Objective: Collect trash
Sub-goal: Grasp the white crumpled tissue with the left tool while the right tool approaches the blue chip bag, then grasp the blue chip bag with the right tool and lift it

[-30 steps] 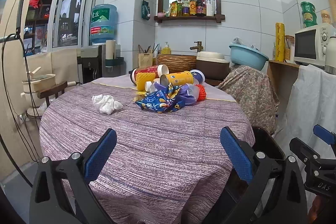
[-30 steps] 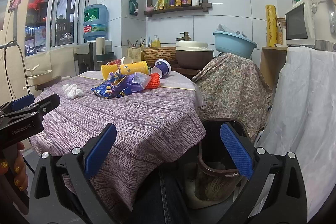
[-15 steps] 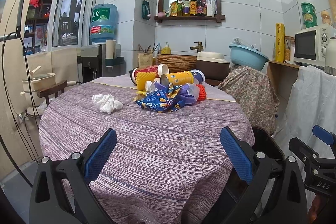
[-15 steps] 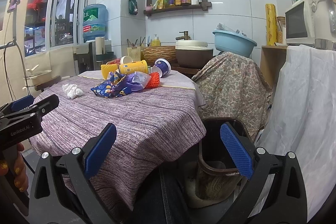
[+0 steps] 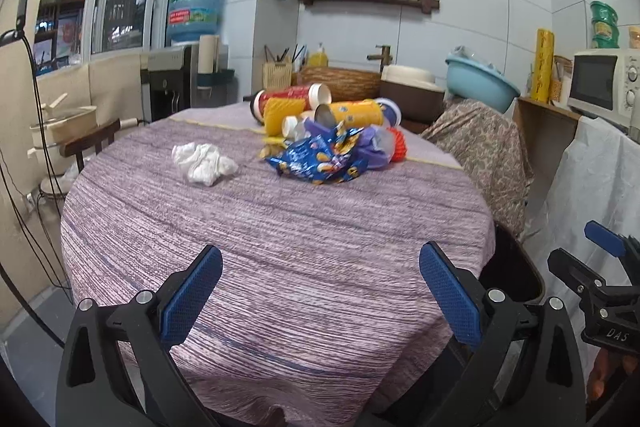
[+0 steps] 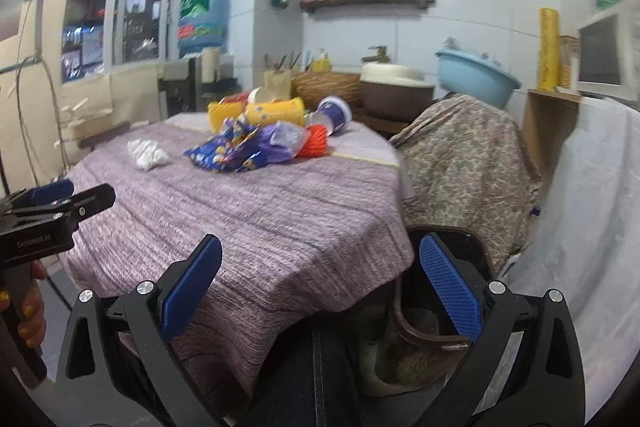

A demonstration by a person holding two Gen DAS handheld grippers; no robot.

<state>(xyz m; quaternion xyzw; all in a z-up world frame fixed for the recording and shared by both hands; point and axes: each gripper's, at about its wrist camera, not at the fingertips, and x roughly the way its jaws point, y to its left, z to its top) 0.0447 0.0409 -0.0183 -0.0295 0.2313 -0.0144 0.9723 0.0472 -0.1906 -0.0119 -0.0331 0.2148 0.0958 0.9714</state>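
Note:
Trash lies heaped at the far side of the round table [image 5: 280, 247]: a blue snack bag [image 5: 316, 161] [image 6: 222, 151], a yellow tube can [image 5: 348, 113] [image 6: 276, 111], a red tube can [image 5: 292, 95], an orange net [image 6: 316, 145] and a purple cup [image 6: 336, 113]. A crumpled white tissue [image 5: 202, 163] [image 6: 146, 155] sits apart to the left. My left gripper [image 5: 320, 291] is open over the near table edge, empty. My right gripper [image 6: 320, 291] is open, empty, above the table's right edge beside a dark bin [image 6: 424, 331] [image 5: 516, 279].
A chair draped in flowered cloth [image 6: 468, 167] stands right of the table. White sheeting [image 6: 592, 227] covers a unit at the far right with a microwave [image 5: 604, 83]. A wooden chair [image 5: 90, 143] stands at the left. A sink counter with a blue basin [image 5: 480, 87] is behind.
Both grippers have moved forward toward the table, the right one more, and its view is blurred. Both stay open. The trash has not moved.

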